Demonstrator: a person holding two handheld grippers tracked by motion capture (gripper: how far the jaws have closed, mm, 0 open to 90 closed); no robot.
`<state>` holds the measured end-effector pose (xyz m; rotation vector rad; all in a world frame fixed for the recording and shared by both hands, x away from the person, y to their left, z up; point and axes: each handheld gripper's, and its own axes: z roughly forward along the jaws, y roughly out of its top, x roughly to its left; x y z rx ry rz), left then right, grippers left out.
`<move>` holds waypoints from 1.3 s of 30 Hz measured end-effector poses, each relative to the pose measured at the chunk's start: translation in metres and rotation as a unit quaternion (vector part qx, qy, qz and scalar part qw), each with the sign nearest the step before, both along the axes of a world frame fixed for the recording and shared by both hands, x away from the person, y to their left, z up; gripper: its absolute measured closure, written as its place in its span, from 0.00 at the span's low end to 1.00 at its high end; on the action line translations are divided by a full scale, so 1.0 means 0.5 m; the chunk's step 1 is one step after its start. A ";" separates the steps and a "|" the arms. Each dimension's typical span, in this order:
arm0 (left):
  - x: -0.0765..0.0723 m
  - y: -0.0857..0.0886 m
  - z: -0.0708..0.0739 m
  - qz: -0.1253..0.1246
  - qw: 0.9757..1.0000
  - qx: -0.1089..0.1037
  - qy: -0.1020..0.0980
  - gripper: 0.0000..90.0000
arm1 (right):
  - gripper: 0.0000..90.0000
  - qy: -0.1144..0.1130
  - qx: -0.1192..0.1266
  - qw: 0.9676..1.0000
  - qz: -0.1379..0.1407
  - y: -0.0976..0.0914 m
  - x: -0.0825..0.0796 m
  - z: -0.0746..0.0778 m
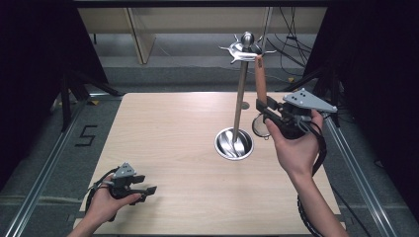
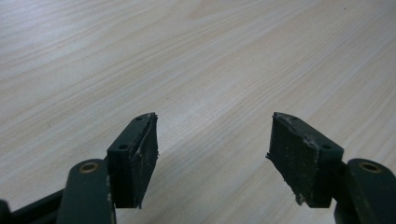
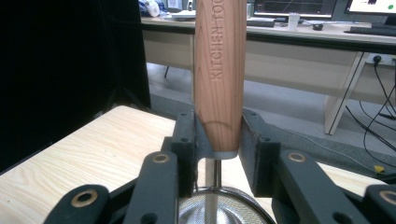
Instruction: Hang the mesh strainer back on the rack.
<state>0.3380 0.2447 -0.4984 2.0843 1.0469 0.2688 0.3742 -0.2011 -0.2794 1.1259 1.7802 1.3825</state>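
Wooden table [image 1: 173,148] carried a steel utensil stand [image 1: 240,98] near its right edge. Right gripper [image 1: 262,109] pinched a wooden-handled strainer [image 3: 219,74] hanging upright beside the stand. Left gripper [image 1: 143,190] rested spread wide, holding nothing, near the front left corner.

Lab: desks [image 3: 299,42], monitors [image 3: 294,7], cables [image 3: 373,116]

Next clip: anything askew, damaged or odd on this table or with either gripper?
Minor wear only. The left gripper hangs open over the light wooden table, and its black rubber pads are frayed and peeling at the edges. The right gripper is shut on the wooden-handled strainer, held upright beside the metal utensil stand. Nothing spilled.
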 end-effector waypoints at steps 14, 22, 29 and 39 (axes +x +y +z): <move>-0.001 -0.001 0.000 -0.002 1.000 -0.007 -0.002 0.35 | 0.78 0.004 -0.006 1.000 0.000 0.009 0.015 -0.003; -0.001 -0.002 -0.001 -0.002 1.000 -0.007 -0.002 0.35 | 0.78 0.013 -0.014 1.000 0.004 0.012 0.020 -0.008; -0.001 -0.001 0.000 -0.002 1.000 -0.006 -0.001 0.35 | 0.77 0.008 -0.029 1.000 0.005 0.016 0.022 -0.013; -0.001 0.001 0.001 -0.004 1.000 -0.003 -0.002 0.35 | 0.60 -0.004 -0.031 1.000 0.004 0.022 0.008 -0.008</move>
